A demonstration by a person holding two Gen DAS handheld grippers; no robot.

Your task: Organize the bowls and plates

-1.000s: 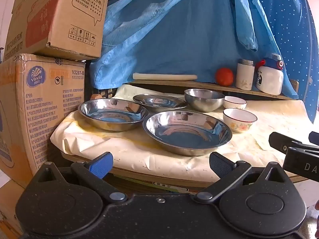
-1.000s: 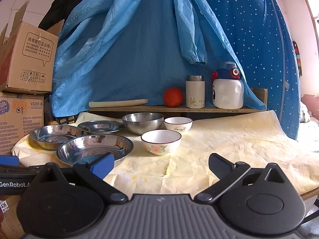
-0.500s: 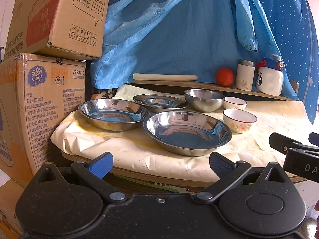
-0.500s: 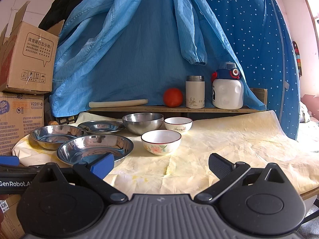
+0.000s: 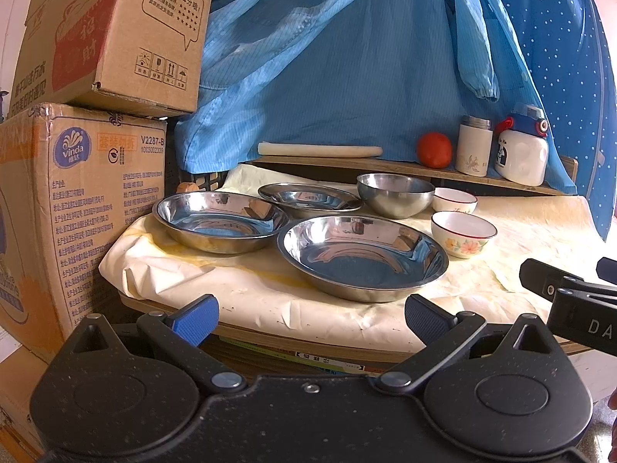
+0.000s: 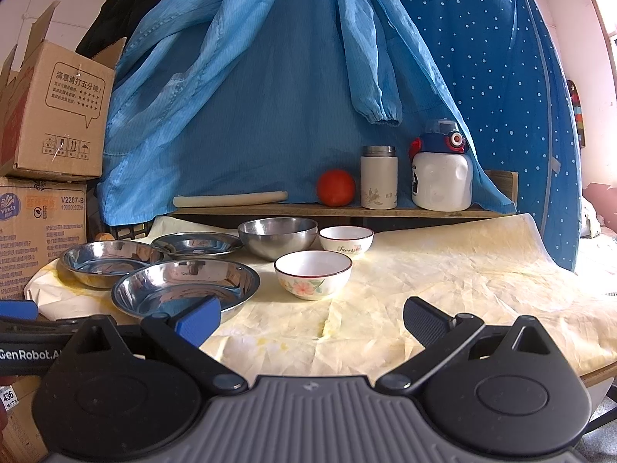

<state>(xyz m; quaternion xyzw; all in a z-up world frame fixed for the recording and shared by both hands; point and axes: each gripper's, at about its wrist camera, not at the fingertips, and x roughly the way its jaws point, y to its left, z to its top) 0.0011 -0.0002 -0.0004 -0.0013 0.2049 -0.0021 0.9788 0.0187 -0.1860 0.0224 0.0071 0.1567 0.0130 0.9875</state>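
Plates (image 5: 362,256): 3 steel; bowls (image 6: 313,273): 3; both grippers' fingers (image 5: 194,318) spread, empty.

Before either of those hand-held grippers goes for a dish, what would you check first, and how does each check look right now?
1. Left hand-held gripper open and holding nothing: ok.
2. Right hand-held gripper open and holding nothing: ok.
3. Nearest steel plate has nothing in it, ready to lift or stack: ok.
4. Flowered bowl stands upright, apart from the plate beside it: ok.
5. The other two steel plates, steel bowl and far white bowl unstacked, so sorting is not yet done: not ok.
6. Whether the paper cover will slide under a dish: cannot tell.
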